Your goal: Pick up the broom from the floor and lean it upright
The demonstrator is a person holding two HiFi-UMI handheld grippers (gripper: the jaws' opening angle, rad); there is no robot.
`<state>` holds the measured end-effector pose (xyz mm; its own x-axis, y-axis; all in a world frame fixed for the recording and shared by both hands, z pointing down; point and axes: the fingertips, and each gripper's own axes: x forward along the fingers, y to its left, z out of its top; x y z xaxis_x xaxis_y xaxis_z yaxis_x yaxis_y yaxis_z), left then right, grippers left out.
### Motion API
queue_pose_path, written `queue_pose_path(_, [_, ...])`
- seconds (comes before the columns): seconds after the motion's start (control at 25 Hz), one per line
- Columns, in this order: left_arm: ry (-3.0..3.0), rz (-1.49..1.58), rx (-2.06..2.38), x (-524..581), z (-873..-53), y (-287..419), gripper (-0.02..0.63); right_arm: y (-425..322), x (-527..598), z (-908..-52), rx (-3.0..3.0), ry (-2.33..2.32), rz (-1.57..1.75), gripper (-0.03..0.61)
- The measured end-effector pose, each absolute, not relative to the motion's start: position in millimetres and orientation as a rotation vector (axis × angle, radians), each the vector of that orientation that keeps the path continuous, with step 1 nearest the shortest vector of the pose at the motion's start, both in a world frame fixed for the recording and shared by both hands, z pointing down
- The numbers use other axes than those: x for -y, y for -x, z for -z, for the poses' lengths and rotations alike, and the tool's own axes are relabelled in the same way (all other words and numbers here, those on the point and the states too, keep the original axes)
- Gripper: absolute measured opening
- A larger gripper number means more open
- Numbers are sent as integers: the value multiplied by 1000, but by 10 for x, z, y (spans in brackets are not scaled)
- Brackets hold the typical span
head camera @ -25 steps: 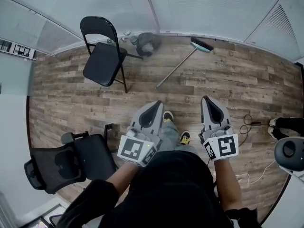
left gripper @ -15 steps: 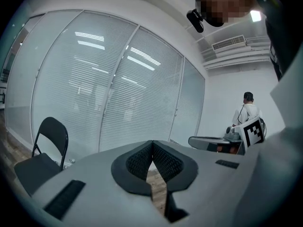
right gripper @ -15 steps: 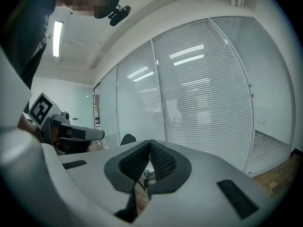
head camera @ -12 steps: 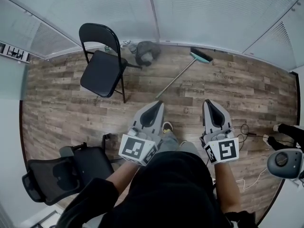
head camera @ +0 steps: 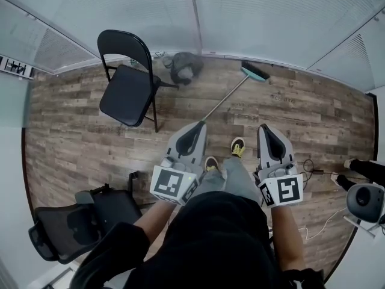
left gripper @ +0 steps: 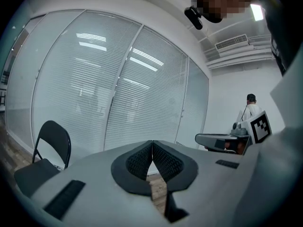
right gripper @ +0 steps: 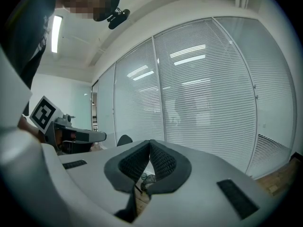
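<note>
Overhead, the teal-headed broom with a thin grey handle lies flat on the brown wood-plank floor. Its head is by the blind-covered glass wall, and its handle end shows just beyond the left gripper. The right gripper hovers alongside. Left gripper view: ribbed black pads pressed together, nothing between. Right gripper view: likewise closed, empty.

- Head view: from above the person, facing steeply down on the floor; left gripper and right gripper near, at lower centre; blinds far, along the top.
- Left gripper view: from close behind its own jaws, facing almost level at the blinds; chair at left.
- Right gripper view: likewise.
- Shared: blinds in all three; each gripper view catches the other gripper at its inner side.
</note>
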<state>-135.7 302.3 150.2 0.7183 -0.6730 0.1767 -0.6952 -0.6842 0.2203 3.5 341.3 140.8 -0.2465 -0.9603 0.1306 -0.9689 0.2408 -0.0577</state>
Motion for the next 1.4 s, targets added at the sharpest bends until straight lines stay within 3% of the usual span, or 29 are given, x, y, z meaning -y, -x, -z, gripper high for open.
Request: queue_pose_path(1.4, [-2619,-247,1225,-686,-1592,-575,21,-2493,-800,-1561,2564,-1768,-214,17])
